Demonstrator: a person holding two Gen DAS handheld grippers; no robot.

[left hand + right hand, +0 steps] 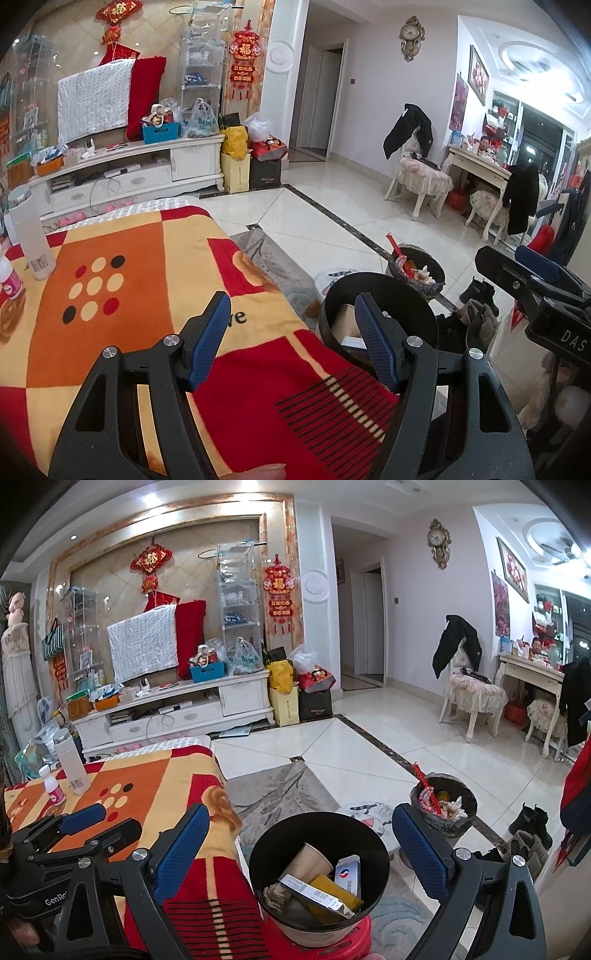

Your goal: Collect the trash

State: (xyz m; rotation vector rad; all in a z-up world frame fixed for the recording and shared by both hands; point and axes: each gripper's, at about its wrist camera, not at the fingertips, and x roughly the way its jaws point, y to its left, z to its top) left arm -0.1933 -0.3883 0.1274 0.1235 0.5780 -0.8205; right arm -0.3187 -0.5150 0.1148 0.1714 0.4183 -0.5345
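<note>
A black round bin (pixel 376 867) stands on a red stool (pixel 354 938) beside the blanket-covered table (pixel 184 794). It holds a paper cup (pixel 308 860), small boxes (pixel 347 873), a yellow packet and crumpled paper. It also shows in the left wrist view (pixel 332 295). My right gripper (pixel 301 845) is open and empty, above the bin's near-left rim. My left gripper (pixel 291 332) is open and empty over the table's right edge (pixel 258 332). Each gripper shows in the other's view: the left (pixel 83 821), the right (pixel 535 266).
A white bottle (pixel 31 236) and a small pink-labelled bottle (pixel 9 277) stand at the table's far left. A second full trash bin (pixel 443 805) sits on the tiled floor, shoes (pixel 532 827) to its right. Chairs and a dresser stand far right.
</note>
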